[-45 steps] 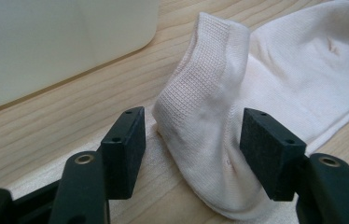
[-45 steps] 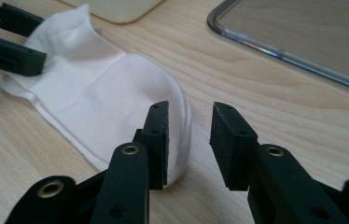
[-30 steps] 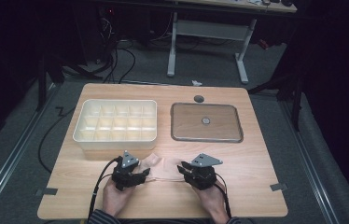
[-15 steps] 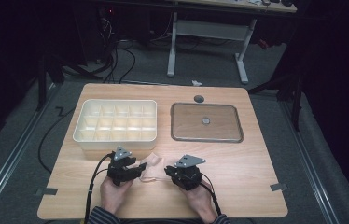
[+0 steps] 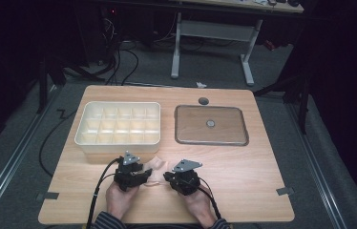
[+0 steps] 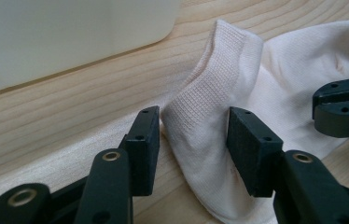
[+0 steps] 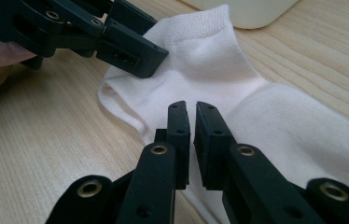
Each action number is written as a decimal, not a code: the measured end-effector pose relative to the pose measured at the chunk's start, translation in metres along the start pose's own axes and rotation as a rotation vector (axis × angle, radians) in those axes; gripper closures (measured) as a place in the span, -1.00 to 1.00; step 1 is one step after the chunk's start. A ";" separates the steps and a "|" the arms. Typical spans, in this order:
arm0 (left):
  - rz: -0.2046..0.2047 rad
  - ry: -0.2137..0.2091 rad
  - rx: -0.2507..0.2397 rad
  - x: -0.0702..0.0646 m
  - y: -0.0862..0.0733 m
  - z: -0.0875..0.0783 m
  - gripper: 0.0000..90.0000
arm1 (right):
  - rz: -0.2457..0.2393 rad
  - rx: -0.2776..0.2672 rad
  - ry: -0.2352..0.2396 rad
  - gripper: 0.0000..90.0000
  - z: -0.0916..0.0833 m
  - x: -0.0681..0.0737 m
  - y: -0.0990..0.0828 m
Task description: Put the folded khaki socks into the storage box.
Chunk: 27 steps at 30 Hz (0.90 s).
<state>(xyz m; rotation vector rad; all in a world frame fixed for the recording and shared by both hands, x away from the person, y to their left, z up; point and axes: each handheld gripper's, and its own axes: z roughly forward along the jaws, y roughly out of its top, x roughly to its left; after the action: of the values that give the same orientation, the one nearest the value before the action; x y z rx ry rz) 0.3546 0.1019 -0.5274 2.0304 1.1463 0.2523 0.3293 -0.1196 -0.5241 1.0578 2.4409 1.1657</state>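
Pinching sock (image 7: 219, 74) on the table (image 5: 262, 191) just before the tray (image 5: 119, 125): right gripper (image 7: 191, 109) clamped on its fabric; left gripper (image 6: 193, 128) has been closing around the cuff, pads not pressing yet. Risk: thin pinch slips, or cuff folds out.

— What is being shown around the wooden table (image 5: 257, 176)?

— A grey carpeted floor (image 5: 324, 157) is being seen on all sides, with black cables (image 5: 119, 59) being trailed across it at the far left.

— And beyond that?

— A white-legged desk frame (image 5: 212, 36) is being seen behind the table. The room's edges are being left in darkness, while the tabletop is being lit from above.
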 end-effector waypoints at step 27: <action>0.018 -0.061 -0.021 -0.003 -0.006 -0.001 0.77 | -0.038 0.027 -0.019 0.83 0.006 0.005 -0.004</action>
<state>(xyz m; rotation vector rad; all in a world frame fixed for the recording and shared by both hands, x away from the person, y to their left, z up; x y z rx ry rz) 0.3487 0.1019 -0.5298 2.0165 1.0839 0.2089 0.3266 -0.1143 -0.5308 1.0206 2.4576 1.1095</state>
